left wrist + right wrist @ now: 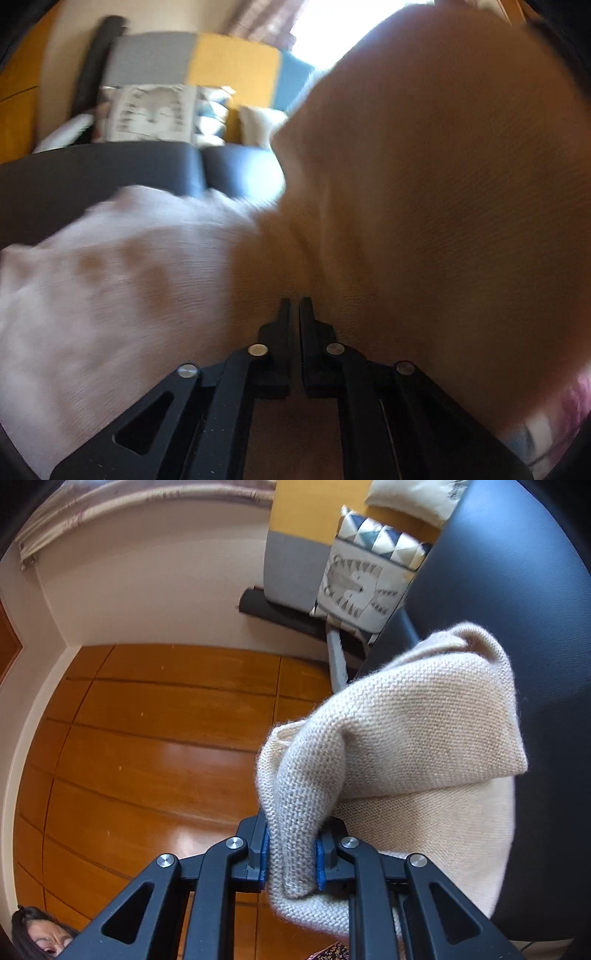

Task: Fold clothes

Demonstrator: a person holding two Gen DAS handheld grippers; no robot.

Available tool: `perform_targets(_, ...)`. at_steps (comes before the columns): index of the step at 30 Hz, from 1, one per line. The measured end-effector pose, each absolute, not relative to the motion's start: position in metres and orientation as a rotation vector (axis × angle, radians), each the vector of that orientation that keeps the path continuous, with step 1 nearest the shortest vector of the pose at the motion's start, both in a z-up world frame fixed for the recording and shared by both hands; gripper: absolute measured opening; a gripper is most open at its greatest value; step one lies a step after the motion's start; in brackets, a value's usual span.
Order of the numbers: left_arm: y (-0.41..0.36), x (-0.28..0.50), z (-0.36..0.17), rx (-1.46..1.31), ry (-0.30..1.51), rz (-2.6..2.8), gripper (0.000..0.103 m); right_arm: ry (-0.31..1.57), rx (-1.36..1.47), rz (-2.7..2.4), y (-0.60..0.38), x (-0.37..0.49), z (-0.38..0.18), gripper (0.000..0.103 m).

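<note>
A home living room — patterned cushions (364,581), colour-block sofa (207,62), wooden floor (155,746), curtains (122,498)

From the right wrist view, bare floor (155,738) lies open toward 9 o'clock; the sweater (424,738) and dark bench (517,590) block 1 to 3.

Left wrist view was taken along the left gripper (294,306) fingers, tilted slightly down, pressed close against the beige knit sweater (424,221). Right wrist view was rolled sideways, aimed across the wood floor (155,746). Both views shared the sweater, dark tabletop (110,173) and patterned cushion (151,112).
</note>
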State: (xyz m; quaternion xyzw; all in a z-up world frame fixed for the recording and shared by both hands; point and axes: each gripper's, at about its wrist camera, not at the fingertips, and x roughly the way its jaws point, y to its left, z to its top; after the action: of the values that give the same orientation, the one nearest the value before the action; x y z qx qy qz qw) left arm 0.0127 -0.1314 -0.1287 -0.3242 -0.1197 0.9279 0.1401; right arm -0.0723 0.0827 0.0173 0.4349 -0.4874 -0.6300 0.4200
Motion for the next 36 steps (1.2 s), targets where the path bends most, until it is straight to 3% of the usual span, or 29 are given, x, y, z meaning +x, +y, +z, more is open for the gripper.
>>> perform_targets(5,-0.176,0.055,-0.141,-0.969,-0.280,2.812,0.005,-1.113,1.173,-1.572,0.039,-0.075,0.019,0.017)
perform_targets(18,-0.192,0.084,-0.167,-0.991,-0.426,2.748,0.005,-0.822,1.456,-1.532,-0.109,-0.060,-0.046,0.017)
perform_targets(26,-0.238,0.119,-0.171,-1.040,-0.900,2.670,0.006,-0.449,1.584,-1.567,-0.176,-0.050,-0.065,0.017)
perform_targets(29,-0.248,0.121,-0.175,-1.044,-1.002,2.634,0.006,-0.314,1.607,-1.607,-0.188,-0.040,-0.070,0.019)
perform_targets(36,-0.255,0.127,-0.178,-1.060,-1.099,2.588,0.006,-0.251,1.645,-1.636,-0.192,-0.032,-0.067,0.027)
